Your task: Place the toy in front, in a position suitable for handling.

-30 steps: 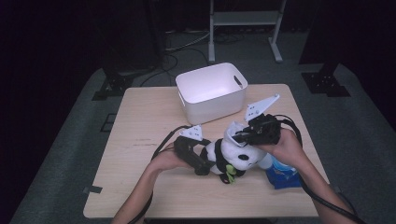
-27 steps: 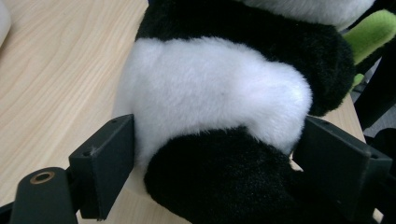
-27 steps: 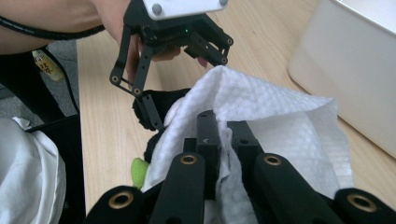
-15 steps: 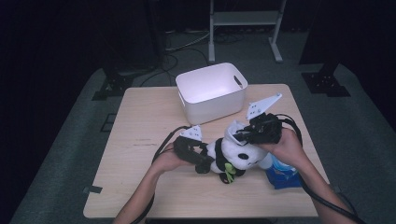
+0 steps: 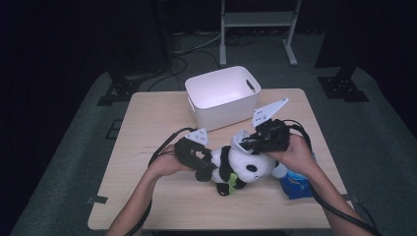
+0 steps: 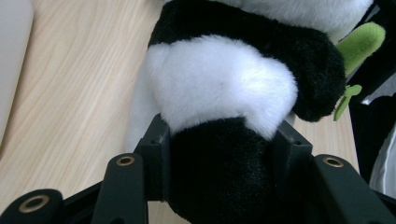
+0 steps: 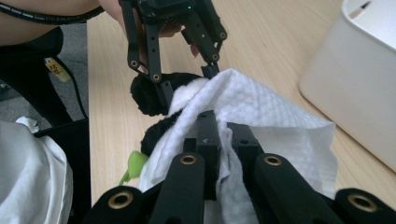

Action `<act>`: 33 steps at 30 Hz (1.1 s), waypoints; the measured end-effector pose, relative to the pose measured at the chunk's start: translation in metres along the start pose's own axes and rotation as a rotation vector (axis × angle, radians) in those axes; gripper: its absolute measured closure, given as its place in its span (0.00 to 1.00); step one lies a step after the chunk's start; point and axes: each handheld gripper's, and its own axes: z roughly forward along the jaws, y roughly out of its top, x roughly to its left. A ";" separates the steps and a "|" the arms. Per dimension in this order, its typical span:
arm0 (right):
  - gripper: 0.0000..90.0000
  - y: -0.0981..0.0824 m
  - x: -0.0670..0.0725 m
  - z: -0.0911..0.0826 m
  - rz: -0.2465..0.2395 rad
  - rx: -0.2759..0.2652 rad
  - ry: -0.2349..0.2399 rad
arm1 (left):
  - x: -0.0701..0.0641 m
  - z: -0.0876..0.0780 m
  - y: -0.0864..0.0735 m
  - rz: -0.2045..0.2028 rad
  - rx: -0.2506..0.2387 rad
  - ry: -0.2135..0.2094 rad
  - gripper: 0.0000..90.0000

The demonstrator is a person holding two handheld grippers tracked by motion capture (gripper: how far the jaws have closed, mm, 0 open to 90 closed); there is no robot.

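A black and white panda plush with a green sprig lies on the table near its front. My left gripper comes in from the left, and its jaws have just been closing on the panda's black limb. In the left gripper view both pads press into that limb. My right gripper is above the panda's head, shut on a white paper towel that drapes over the plush. In the right gripper view the left gripper is seen beyond the towel, clamped on the black limb.
A white plastic bin stands at the back middle of the wooden table. A blue packet lies under the right forearm near the front right corner. Cables trail from both grippers toward the person.
The left gripper's jaws went from wide apart to clamped on the panda's black limb, and that hand rose slightly. The right gripper and its towel have stayed in place.
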 end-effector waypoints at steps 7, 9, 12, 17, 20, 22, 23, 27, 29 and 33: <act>0.94 0.003 0.003 0.019 -0.007 0.012 0.052 | -0.004 -0.006 0.003 0.019 0.042 -0.005 0.54; 0.94 0.002 0.003 0.021 -0.005 0.013 0.058 | -0.004 -0.009 0.002 0.017 0.046 -0.005 0.54; 0.94 -0.002 0.003 0.022 0.006 0.020 0.066 | -0.005 -0.010 0.002 0.012 0.041 -0.009 0.54; 0.94 -0.013 0.000 0.024 0.033 0.026 0.068 | -0.005 -0.005 0.004 0.013 0.029 -0.009 0.49; 0.94 -0.017 0.000 0.026 0.044 0.034 0.072 | -0.006 -0.002 0.006 0.010 0.010 -0.021 0.48; 0.94 -0.018 0.001 0.031 0.040 0.053 0.071 | -0.007 0.001 0.009 0.017 0.001 -0.025 0.48; 0.94 -0.018 0.002 0.036 0.027 0.070 0.072 | -0.008 0.002 0.011 0.023 0.004 -0.022 0.48; 0.94 -0.016 0.007 0.050 0.003 0.091 0.054 | -0.008 0.003 0.013 0.018 0.017 -0.014 0.47; 0.94 -0.015 0.006 0.048 0.007 0.069 0.063 | -0.008 0.003 0.012 0.017 0.009 -0.018 0.47; 0.94 -0.011 0.010 0.049 -0.011 0.071 0.054 | -0.008 0.004 0.014 0.022 0.012 -0.017 0.46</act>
